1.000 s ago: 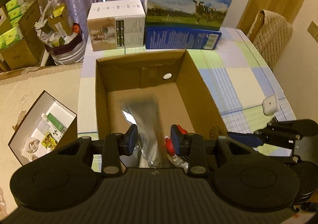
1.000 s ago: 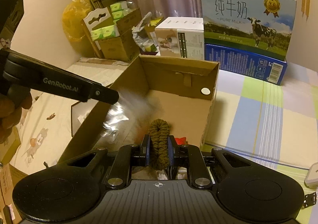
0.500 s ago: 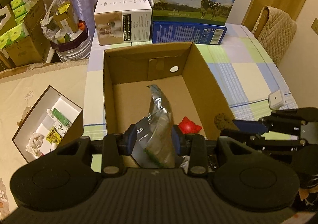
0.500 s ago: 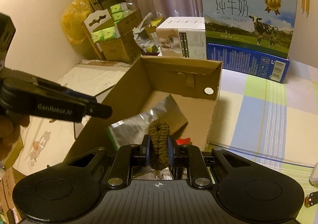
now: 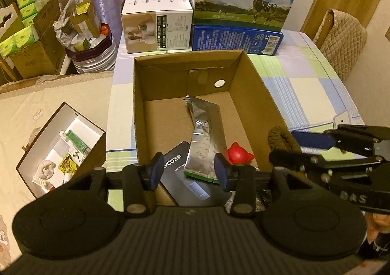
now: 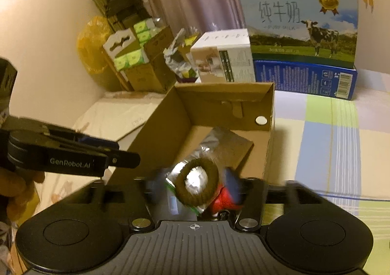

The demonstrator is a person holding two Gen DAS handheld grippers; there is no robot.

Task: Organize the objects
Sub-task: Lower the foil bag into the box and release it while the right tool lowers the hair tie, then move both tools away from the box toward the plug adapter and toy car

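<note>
An open cardboard box stands on the checked tablecloth. Inside it lie a silver foil pouch, a red toy and a black box. My left gripper hovers over the box's near end, its jaws opening. The pouch's lower end lies loose between the fingers. My right gripper is over the same box, its jaws also opening and blurred. A brown fabric ring sits round between them, above the pouch. The left wrist view shows that ring at the right gripper's tips.
Behind the box stand a white carton and a milk case on a blue box. To the left, a small open box of items lies on a cream surface. A white device and a quilted chair are on the right.
The left jaws widened and let go of the silver pouch, which now lies in the box. The right jaws spread, and the squeezed brown ring sprang out round.
</note>
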